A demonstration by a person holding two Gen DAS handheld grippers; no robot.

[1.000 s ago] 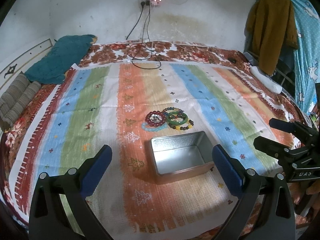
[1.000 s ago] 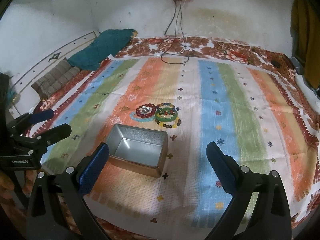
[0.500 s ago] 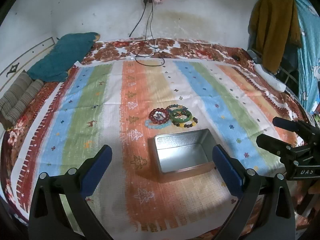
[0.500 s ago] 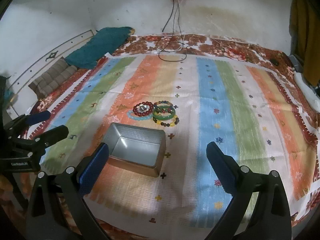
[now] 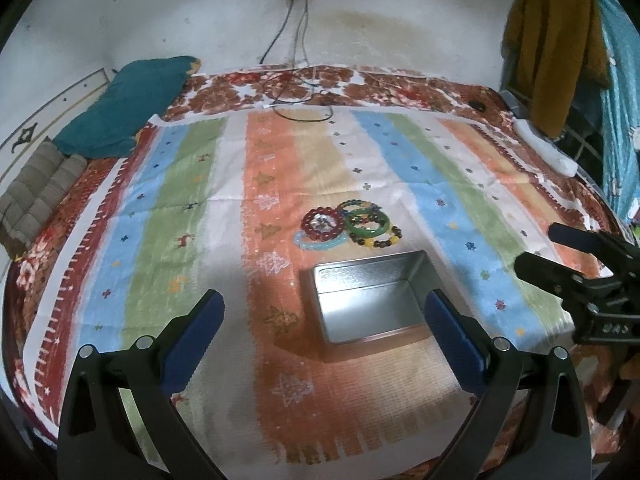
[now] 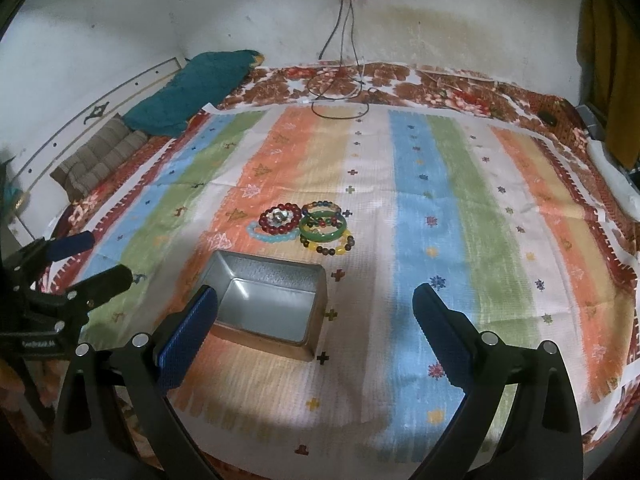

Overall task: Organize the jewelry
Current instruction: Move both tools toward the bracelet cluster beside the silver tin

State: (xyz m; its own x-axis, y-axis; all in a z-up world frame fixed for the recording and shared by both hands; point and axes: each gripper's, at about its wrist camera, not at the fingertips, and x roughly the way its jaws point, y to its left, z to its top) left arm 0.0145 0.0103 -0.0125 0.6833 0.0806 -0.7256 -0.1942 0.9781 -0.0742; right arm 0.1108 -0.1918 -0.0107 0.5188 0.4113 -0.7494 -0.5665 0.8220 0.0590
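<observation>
A bed (image 5: pixel 400 92) fills the room under a white wall, covered by a woven blanket striped in orange, blue, green and cream (image 5: pixel 180 208), with a teal pillow (image 5: pixel 128 108) at its far left corner. Near the middle of the blanket sits an open rectangular silver metal tin (image 5: pixel 368 300), empty, its long axis running roughly left to right. Just beyond the tin, on its far side and not touching it, lies a small cluster of beaded bracelets (image 5: pixel 346 226) overlapping one another: a ring of dark red beads (image 6: pixel 280 219) on the left resting over a pale blue beaded band (image 6: pixel 260 234), a smooth solid green bangle (image 6: pixel 323 228) on the right, a multicoloured strand behind it, and a strand of yellow and brown beads (image 6: pixel 332 245) nearest the tin. Both tools hover low over the near edge of the bed with nothing held. The left gripper (image 5: pixel 320 336) has its blue-padded jaws spread wide, framing the tin. The right gripper (image 6: pixel 316 336) is likewise spread wide, with the tin just ahead of its left pad. The bracelets lie straight ahead of both and past the tin; neither seems clearly nearer, though the green bangle sits toward the right gripper's side.
</observation>
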